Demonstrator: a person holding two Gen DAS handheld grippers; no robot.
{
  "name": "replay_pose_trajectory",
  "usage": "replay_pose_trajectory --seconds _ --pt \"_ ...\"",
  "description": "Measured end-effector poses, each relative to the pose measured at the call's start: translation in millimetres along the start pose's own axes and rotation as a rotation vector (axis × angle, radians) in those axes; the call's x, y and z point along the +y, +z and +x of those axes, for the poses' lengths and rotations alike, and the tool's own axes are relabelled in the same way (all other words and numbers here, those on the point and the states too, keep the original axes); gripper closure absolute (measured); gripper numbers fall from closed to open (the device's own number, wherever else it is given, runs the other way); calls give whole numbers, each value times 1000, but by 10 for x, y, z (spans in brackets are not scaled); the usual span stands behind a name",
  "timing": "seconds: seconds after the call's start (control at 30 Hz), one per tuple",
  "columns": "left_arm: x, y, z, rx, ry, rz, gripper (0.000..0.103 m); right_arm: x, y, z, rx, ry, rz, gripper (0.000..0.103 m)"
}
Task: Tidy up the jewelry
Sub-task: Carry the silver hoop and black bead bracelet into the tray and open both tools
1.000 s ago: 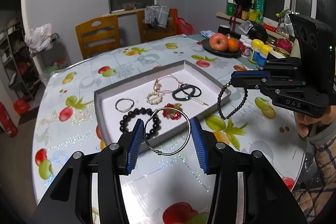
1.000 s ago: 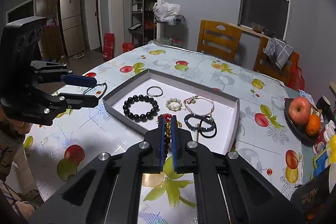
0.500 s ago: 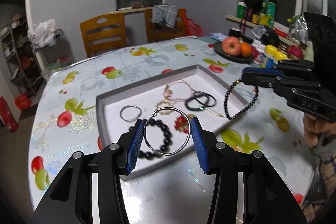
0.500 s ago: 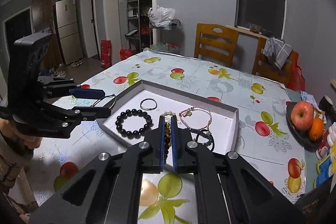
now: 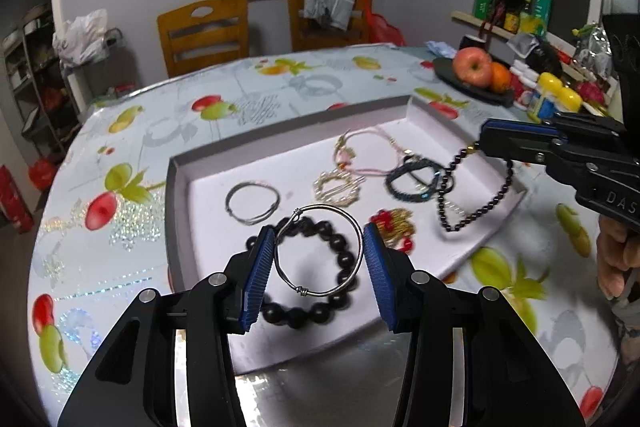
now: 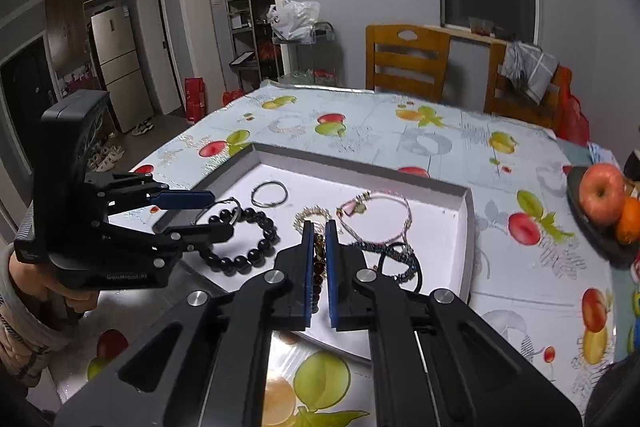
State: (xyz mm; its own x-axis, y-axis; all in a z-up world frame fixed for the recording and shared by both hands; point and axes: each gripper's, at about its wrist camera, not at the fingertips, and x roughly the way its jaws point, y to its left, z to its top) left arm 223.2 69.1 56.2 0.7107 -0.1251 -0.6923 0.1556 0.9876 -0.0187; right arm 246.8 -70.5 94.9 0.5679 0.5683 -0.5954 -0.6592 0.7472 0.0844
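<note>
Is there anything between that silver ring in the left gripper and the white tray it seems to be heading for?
Nothing blocks the way to the tray. The left gripper holds the silver bangle above its near end. Directly beneath lies the black bead bracelet, so it could land on that; bare floor shows toward the near left corner.

wire bangle (image 5: 318, 253): held over tray (image 5: 280, 343) | bead strand (image 5: 476, 199): dangling
</note>
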Motion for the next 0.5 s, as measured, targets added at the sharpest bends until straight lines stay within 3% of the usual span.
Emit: replay_pose_trajectory --seconds 0.5 --pt "174 -123 272 49 1 -37 55 -439 -290 342 67 -39 121 98"
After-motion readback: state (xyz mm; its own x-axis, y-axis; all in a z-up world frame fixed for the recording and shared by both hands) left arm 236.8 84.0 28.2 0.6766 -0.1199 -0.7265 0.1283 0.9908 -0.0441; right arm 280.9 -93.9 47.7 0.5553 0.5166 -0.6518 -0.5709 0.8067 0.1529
